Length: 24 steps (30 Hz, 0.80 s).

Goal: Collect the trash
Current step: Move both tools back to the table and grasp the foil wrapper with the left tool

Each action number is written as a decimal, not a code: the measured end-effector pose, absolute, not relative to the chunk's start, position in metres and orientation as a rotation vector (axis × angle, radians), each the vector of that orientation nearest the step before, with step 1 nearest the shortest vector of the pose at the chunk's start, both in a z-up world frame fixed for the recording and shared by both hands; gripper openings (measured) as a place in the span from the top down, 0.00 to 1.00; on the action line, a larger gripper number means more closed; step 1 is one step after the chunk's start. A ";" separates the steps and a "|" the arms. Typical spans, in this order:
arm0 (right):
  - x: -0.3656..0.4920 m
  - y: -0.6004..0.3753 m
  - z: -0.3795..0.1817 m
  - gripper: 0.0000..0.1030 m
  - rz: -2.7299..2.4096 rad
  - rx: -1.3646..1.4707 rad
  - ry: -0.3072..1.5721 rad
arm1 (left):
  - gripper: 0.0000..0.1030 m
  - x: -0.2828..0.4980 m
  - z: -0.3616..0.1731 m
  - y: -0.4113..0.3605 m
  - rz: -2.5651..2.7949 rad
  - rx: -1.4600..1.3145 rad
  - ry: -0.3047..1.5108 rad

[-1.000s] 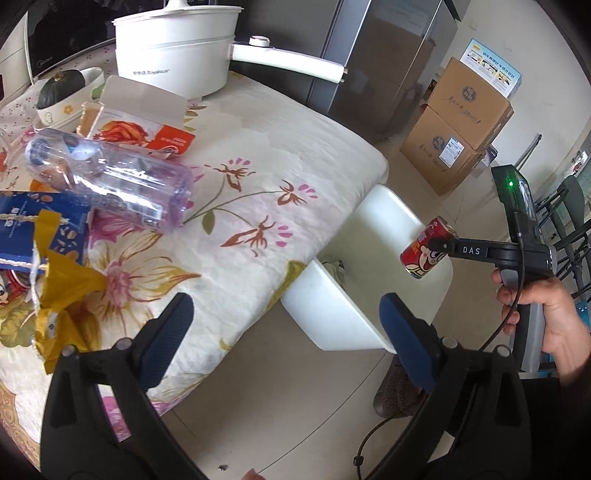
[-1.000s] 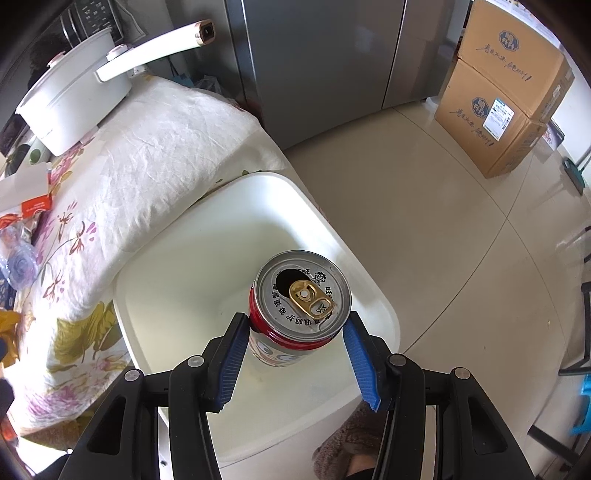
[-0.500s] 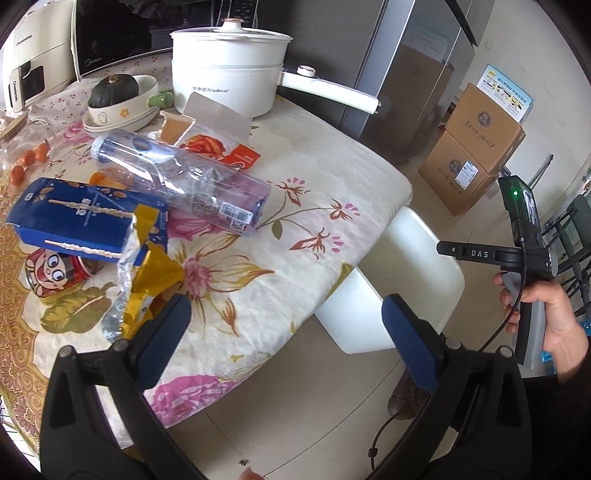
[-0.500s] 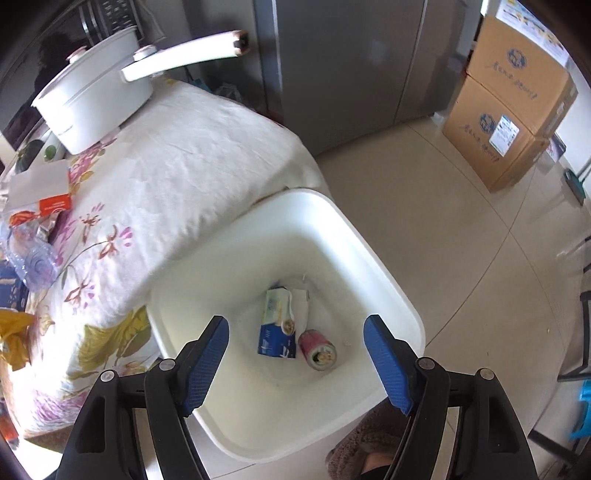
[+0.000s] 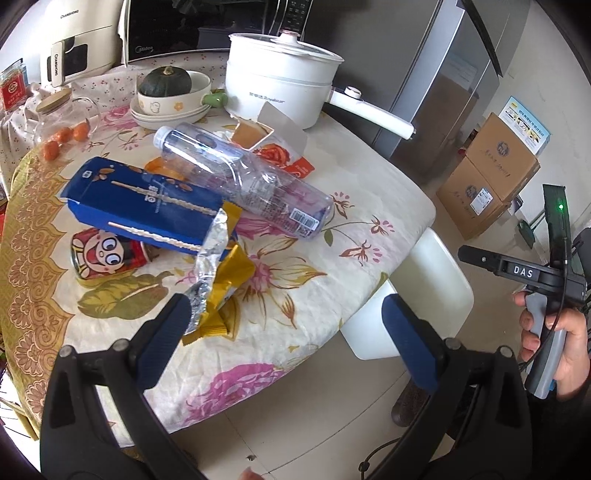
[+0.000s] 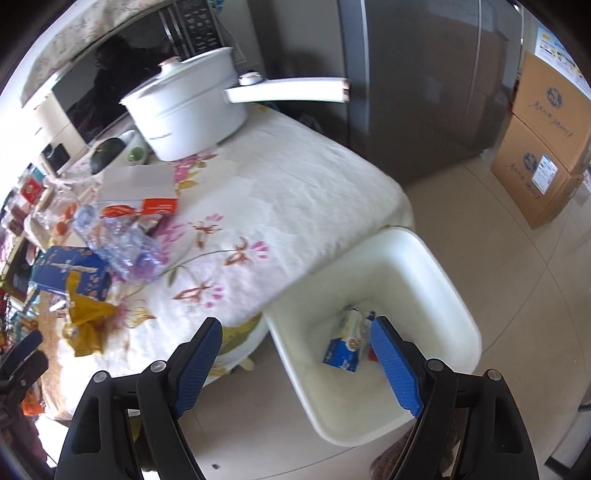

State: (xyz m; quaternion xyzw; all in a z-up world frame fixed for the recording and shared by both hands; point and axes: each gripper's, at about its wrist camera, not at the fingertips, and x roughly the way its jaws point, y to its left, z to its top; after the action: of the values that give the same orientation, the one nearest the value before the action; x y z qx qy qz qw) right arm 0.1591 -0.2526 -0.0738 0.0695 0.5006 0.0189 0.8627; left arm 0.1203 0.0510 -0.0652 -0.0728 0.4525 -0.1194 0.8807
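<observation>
Our right gripper [image 6: 295, 354] is opening, nothing between its jaws; our left gripper [image 5: 284, 328] stands wide, empty. The plastic bottle [image 5: 240, 181] lies on the table [image 5: 369, 184], cap toward the pot [image 5: 280, 74]. Only the right wrist view shows inside the white bin [image 6: 436, 266].

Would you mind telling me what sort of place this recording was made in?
Most likely a home kitchen: a microwave behind a floral-clothed table, a white electric pot, and a tall steel fridge.
</observation>
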 end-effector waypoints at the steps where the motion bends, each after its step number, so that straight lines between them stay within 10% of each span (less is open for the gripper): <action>1: 0.158 -0.247 -0.071 0.18 0.052 0.150 1.044 | 0.01 0.120 -0.065 0.054 -0.243 -0.152 0.943; 24: 0.158 -0.169 -0.073 0.16 0.148 0.096 1.035 | 0.01 0.120 -0.087 0.145 -0.067 -0.198 1.018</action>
State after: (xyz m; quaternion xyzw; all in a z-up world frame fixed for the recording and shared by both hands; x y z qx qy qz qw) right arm 0.1585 -0.1688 -0.0727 0.0457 0.4938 0.0709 0.8655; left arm 0.1199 0.1450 -0.0871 -0.0946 0.4866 -0.0321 0.8679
